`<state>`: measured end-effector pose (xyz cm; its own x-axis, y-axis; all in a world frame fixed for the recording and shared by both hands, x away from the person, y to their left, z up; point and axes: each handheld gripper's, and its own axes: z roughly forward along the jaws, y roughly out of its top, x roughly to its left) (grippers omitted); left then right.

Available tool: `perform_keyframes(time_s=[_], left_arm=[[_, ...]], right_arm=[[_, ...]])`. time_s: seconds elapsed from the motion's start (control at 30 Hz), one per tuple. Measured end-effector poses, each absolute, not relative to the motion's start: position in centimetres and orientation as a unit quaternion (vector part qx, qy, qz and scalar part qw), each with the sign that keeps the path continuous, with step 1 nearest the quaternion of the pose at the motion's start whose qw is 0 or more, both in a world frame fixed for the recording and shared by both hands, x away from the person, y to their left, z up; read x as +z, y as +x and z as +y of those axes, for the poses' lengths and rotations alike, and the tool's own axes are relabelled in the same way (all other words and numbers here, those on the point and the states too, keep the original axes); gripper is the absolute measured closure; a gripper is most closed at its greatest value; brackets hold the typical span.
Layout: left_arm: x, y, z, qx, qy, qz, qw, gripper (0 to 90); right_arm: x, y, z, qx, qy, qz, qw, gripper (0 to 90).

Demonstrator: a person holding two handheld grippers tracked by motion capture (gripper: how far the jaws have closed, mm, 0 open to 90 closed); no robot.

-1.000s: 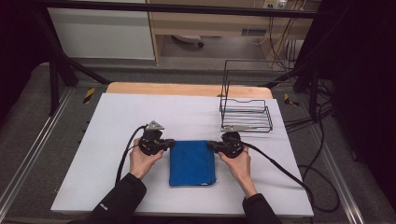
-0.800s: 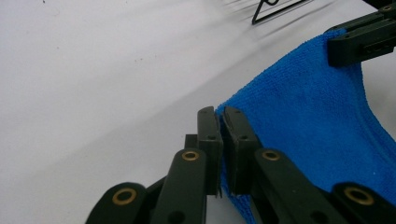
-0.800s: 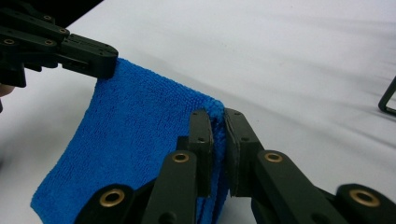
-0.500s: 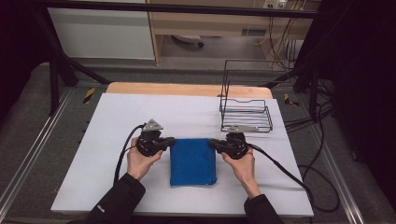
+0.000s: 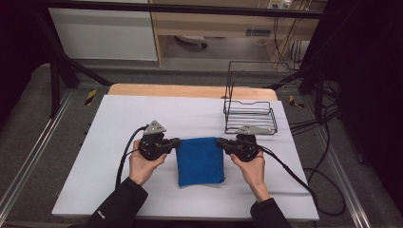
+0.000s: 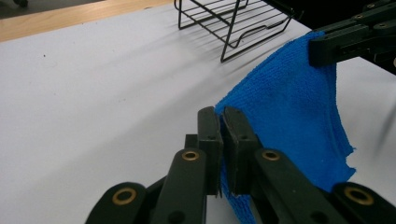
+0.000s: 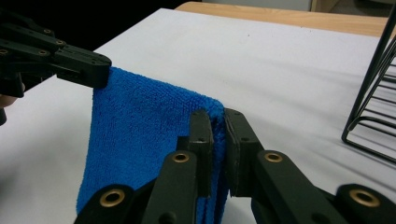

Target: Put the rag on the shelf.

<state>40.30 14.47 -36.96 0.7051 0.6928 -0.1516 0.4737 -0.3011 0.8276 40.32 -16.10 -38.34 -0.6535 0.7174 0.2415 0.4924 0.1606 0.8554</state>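
Holding the folded blue terry cloth [image 5: 200,160] by its two far corners, left hand-held gripper [image 5: 175,142] and right hand-held gripper [image 5: 221,141] are each clenched on only a thin bite of fabric, far edge lifted off the white table sheet [image 5: 114,123]; a corner could slip out, or uneven pull could skew the fold. Room: bare sheet at left and ahead; black wire rack [image 5: 250,113] close at right-front could snag the cloth.

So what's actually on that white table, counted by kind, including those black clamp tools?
Blue cloth: 1
Black wire rack: 1
Hand-held grippers: 2, the left gripper and the right gripper, each shut on a top corner of the cloth
Total: 4
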Motion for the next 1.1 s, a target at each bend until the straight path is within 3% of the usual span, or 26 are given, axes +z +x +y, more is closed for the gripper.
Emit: perform_keyframes(time_s=[1.1], left_arm=[[-31.4, 38.9, 12.8, 0.153, 0.759, 0.33, 0.54, 85.9]], right_arm=[[-33.1, 38.2, -18.6, 0.565, 0.373, 0.714, 0.178, 83.2]])
